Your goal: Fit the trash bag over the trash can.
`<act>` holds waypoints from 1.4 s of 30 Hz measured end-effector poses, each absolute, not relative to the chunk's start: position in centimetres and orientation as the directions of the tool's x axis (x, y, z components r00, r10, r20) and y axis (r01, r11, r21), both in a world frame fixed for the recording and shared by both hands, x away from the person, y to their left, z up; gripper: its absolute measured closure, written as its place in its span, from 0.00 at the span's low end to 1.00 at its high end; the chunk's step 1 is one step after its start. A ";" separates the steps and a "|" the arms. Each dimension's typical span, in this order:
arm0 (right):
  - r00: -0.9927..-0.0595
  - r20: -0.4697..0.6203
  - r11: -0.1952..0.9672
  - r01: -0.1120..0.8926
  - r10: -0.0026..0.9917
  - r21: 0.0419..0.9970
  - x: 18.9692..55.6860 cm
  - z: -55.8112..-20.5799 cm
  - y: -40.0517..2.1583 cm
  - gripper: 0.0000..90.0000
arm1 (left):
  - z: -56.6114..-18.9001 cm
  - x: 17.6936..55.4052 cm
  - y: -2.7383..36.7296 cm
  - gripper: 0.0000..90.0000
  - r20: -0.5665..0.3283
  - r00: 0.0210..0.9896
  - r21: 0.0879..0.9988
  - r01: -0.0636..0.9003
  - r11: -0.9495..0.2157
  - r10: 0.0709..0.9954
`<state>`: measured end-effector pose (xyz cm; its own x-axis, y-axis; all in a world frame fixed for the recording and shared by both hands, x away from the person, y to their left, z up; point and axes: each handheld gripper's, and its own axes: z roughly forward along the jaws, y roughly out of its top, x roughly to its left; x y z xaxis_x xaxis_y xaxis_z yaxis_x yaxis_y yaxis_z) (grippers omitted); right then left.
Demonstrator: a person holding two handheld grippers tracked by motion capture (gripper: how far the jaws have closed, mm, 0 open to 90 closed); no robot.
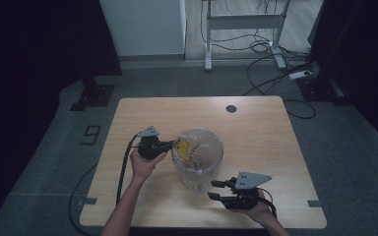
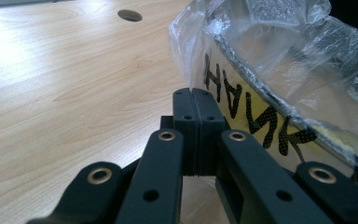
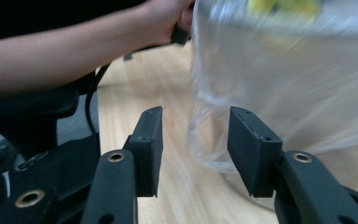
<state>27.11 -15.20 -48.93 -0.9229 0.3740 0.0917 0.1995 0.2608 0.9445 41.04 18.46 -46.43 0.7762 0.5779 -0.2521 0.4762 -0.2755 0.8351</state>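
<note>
A clear plastic bag point(image 1: 199, 157) with a yellow printed patch stands puffed up and open-topped in the middle of the wooden table point(image 1: 256, 128). My left gripper point(image 1: 172, 145) sits at the bag's left rim, beside the yellow patch. In the left gripper view its jaws point(image 2: 196, 93) are pressed together at the edge of the bag point(image 2: 284, 60), pinching the film. My right gripper point(image 1: 215, 190) hovers near the table's front edge, just right of the bag's base. Its jaws point(image 3: 196, 135) stand apart, with the blurred lower part of the bag point(image 3: 284, 79) beyond them and no pad touching it.
A round cable hole point(image 1: 231, 108) lies at the table's far side. On the floor behind are a white desk frame point(image 1: 243, 22), loose cables and a power strip point(image 1: 302, 74). A black stand base point(image 1: 92, 96) sits at the far left.
</note>
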 end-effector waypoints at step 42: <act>-0.792 0.152 0.108 0.265 0.591 0.958 29.0 -50.0 -21.9 0.44 | -42.3 38.5 21.6 0.36 -0.137 0.886 0.917 0.283 -0.281 0.443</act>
